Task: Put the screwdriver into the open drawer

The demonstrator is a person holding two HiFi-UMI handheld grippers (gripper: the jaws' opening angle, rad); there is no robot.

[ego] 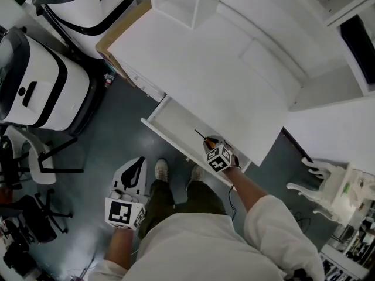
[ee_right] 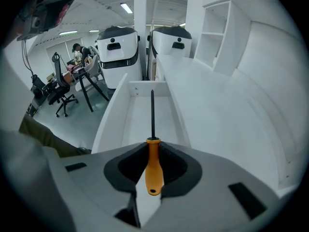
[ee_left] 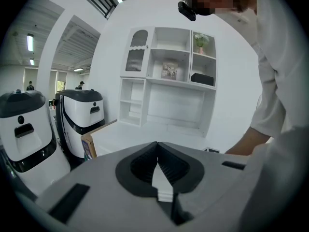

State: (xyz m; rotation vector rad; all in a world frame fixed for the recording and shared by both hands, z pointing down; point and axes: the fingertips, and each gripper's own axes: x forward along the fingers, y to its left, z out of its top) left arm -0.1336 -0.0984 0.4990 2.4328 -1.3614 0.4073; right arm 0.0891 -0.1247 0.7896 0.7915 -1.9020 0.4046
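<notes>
My right gripper [ee_right: 153, 151] is shut on the screwdriver [ee_right: 154, 166], gripping its orange handle. The black shaft [ee_right: 152, 112] points out over the open white drawer [ee_right: 145, 120]. From the head view the right gripper [ego: 212, 147] hangs above the drawer's [ego: 176, 122] near right part, the screwdriver tip [ego: 199, 134] aimed into it. Down by the person's left leg my left gripper [ego: 132, 177] is held low, away from the desk. Its jaws [ee_left: 158, 154] meet at the tips with nothing between them.
The white desk [ego: 205, 63] carries a shelf unit [ego: 176, 2] at the back. Two white-and-black machines [ego: 35, 81] stand left of the desk with a cardboard sheet [ego: 120, 28] against its side. Black office chairs [ego: 29, 215] stand at the lower left; a white chair [ego: 319, 183] is right.
</notes>
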